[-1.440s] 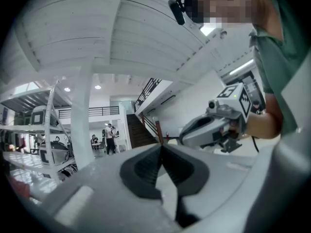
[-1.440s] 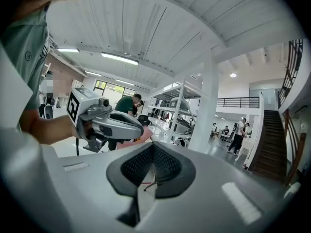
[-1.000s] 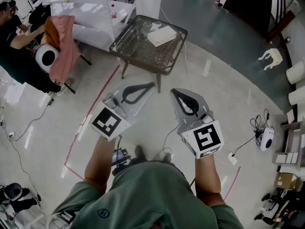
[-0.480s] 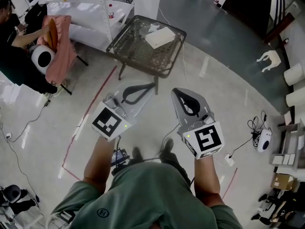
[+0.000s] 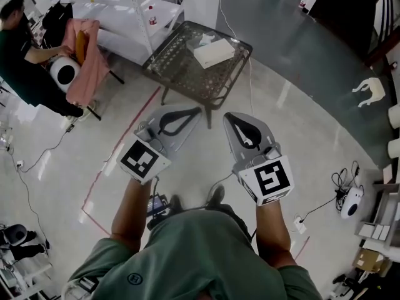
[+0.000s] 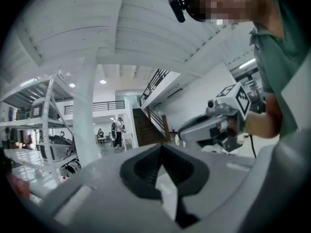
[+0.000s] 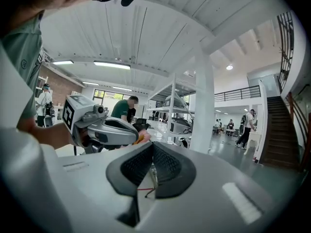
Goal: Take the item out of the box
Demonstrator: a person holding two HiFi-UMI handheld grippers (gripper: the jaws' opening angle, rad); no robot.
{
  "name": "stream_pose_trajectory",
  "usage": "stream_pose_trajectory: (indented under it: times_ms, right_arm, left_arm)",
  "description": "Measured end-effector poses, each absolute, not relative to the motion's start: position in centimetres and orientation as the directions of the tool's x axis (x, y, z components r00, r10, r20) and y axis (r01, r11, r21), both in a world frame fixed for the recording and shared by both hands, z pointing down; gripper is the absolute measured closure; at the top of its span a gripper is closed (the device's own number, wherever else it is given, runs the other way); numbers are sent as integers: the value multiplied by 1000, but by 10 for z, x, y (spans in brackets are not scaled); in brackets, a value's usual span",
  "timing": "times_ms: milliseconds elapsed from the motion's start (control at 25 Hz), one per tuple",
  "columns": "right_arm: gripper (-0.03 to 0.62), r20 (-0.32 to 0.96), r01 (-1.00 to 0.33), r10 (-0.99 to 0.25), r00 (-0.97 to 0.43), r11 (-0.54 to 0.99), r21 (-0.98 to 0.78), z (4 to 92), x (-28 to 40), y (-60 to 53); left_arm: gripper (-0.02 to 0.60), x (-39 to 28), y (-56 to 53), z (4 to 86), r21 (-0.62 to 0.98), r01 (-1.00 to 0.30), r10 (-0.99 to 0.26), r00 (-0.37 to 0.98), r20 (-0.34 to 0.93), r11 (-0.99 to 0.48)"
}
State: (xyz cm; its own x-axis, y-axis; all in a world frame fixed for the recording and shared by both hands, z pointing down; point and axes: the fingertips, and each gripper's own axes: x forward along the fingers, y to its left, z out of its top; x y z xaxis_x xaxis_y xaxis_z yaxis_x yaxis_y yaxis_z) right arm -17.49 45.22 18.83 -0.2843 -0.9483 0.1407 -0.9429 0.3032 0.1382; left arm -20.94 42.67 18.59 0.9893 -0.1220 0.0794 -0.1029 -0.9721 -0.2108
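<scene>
White box (image 5: 214, 52) sits near the far right corner of the dark table (image 5: 178, 74) in the head view, well apart from the left gripper (image 5: 197, 110) and right gripper (image 5: 229, 117), which are side by side above the floor; its contents cannot be made out. The left gripper view shows that gripper's jaws pressed together with nothing between them. The right gripper view shows the same, jaws closed and empty.

- Head view: bright, even indoor light; pale glare streaks on the glossy floor (image 5: 294, 124); straight lines bow toward the edges
- Left gripper view: black rounded corners; left tongs (image 6: 160, 152) soft, close to the lens
- Right gripper view: ceiling strip lights (image 7: 112, 64) glow white; background sharp; corners dark
</scene>
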Motion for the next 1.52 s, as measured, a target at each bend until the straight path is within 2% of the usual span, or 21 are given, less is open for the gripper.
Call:
stream_pose_trajectory:
  times_ms: [320, 720, 1240, 1520]
  right_arm:
    - [589, 119, -913, -920, -375, 388, 127, 190, -90, 443]
    - [589, 94, -903, -908, -408, 417, 102, 186, -49, 426]
    - [589, 150, -948, -950, -274, 293, 126, 195, -36, 329]
    - [589, 164, -961, -963, -215, 238, 138, 190, -53, 245]
  left_arm:
    - [580, -130, 424, 189, -228, -186, -215, 971, 106, -956]
    - [580, -93, 408, 183, -245, -213, -250, 959, 134, -946]
    - [580, -71, 304, 185, -232, -71, -97, 990, 102, -970]
    - [580, -85, 215, 178, -217, -22, -39, 996, 76, -976]
